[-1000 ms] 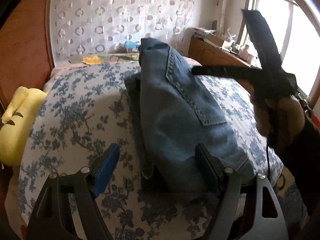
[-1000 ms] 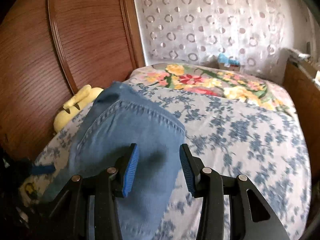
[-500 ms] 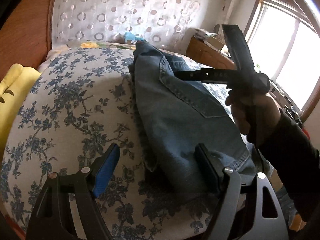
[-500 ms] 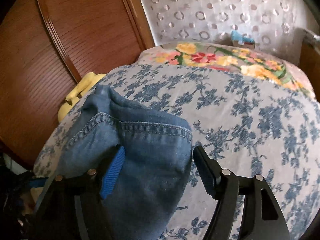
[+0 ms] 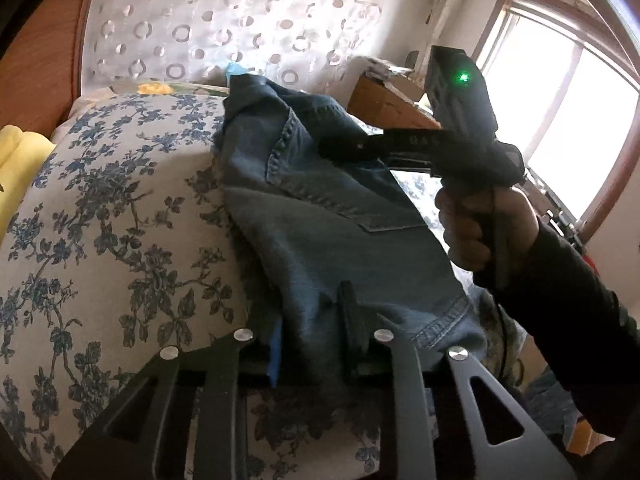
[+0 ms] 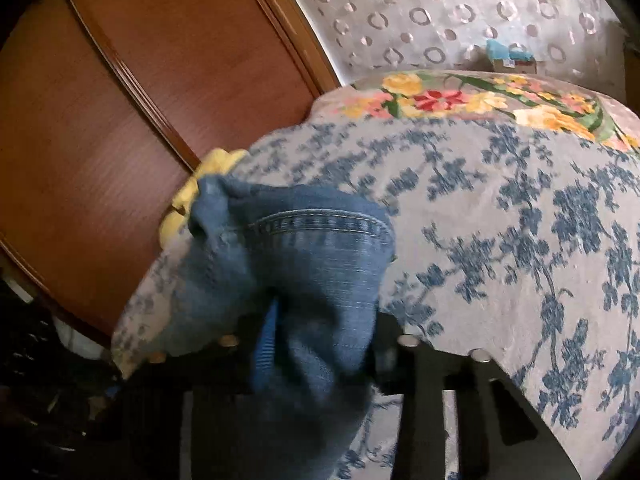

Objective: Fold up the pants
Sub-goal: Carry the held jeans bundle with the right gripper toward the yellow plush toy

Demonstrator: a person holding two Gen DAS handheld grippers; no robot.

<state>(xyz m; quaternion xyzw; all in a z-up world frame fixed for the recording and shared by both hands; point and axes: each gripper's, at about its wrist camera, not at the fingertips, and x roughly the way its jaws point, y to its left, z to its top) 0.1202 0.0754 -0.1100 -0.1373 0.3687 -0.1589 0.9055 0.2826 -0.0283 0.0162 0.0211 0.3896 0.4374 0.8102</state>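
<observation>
Where jeans (image 6: 312, 280) bunch, pads buried.

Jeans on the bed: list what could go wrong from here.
1. Both grippers have just been closing on bunched denim. The left gripper bites near the jeans edge, so layers may slip out when lifted.
2. The right gripper holds a thick wad, likely folding crooked.
3. The jeans lie near the floral bedspread edge and may slide off.
</observation>
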